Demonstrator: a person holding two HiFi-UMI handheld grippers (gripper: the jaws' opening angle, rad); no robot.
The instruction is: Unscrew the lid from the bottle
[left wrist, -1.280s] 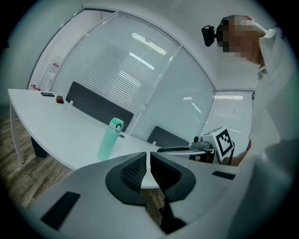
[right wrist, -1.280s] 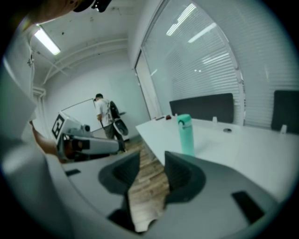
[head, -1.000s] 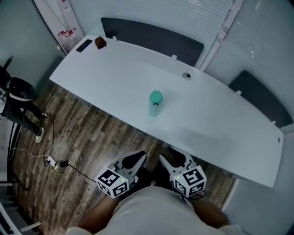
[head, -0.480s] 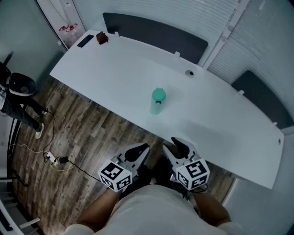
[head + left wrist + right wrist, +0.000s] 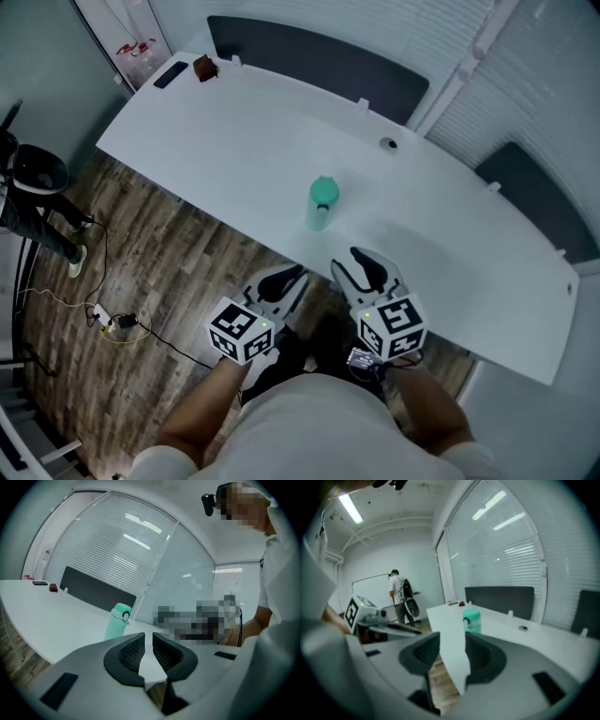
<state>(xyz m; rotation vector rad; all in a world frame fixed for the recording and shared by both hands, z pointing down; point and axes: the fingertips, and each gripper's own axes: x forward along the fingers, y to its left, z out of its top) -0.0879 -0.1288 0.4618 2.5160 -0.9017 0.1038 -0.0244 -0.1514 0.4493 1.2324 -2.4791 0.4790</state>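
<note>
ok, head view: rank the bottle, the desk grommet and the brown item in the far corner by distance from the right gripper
1. Bottle: nearest, just ahead of the right gripper and slightly to its left.
2. Grommet: farther back, right of the bottle.
3. Brown item: farthest, at the far left corner.

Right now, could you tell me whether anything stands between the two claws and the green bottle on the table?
Nothing visible does. Only bare white table lies between the bottle and the left claw and right claw, both at its near edge.
</note>
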